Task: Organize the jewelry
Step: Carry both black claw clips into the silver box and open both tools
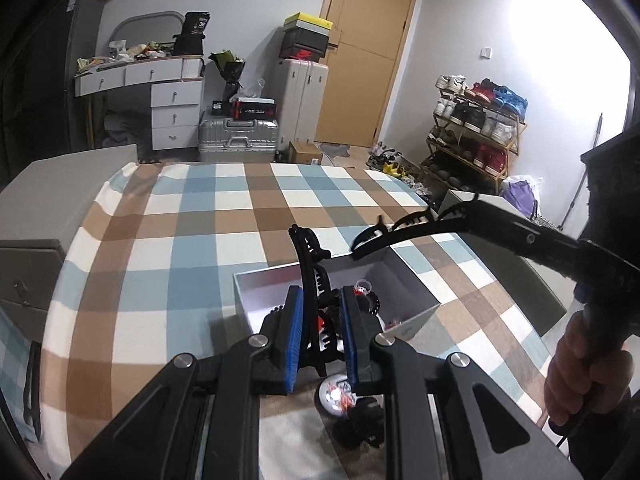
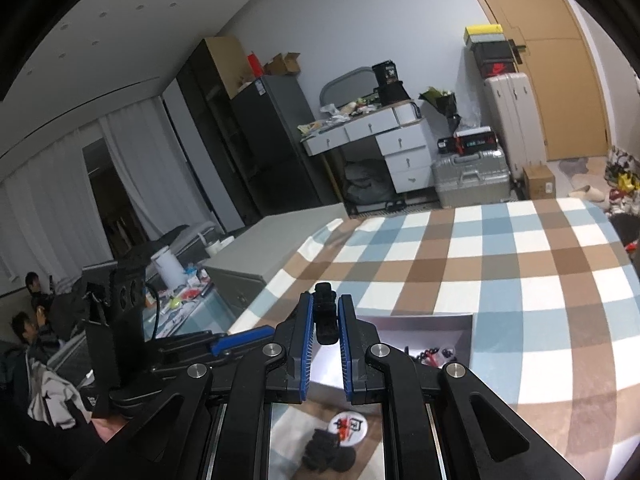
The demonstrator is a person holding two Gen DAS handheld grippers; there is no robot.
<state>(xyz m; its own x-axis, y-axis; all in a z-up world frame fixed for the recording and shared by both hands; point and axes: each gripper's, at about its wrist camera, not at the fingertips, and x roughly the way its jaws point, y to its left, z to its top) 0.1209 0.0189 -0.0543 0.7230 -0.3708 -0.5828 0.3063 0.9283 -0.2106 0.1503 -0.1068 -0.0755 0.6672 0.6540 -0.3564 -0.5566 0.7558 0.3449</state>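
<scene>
Over an open white box point(image 1: 414, 280), my left gripper point(image 1: 320, 300) is shut on a large black claw hair clip point(image 1: 306, 264) that curves upward between the blue pads. From the right comes my right gripper point(image 1: 494, 216), shut on a second black toothed hair clip point(image 1: 394, 232) that reaches over the box's far corner. In the right wrist view this clip point(image 2: 325, 312) sits end-on in the right gripper point(image 2: 325, 304), with the box point(image 2: 420, 324) just behind and the left gripper point(image 2: 240, 340) to the left. Dark and red beads point(image 2: 434, 354) lie inside the box.
A round white badge point(image 1: 336, 396) and black hair pieces point(image 1: 362, 420) lie on the checked tablecloth point(image 1: 192, 248) near the front edge. A person's hand point(image 1: 580, 372) holds the right gripper's handle. Grey cabinets point(image 1: 36, 216) stand left of the table.
</scene>
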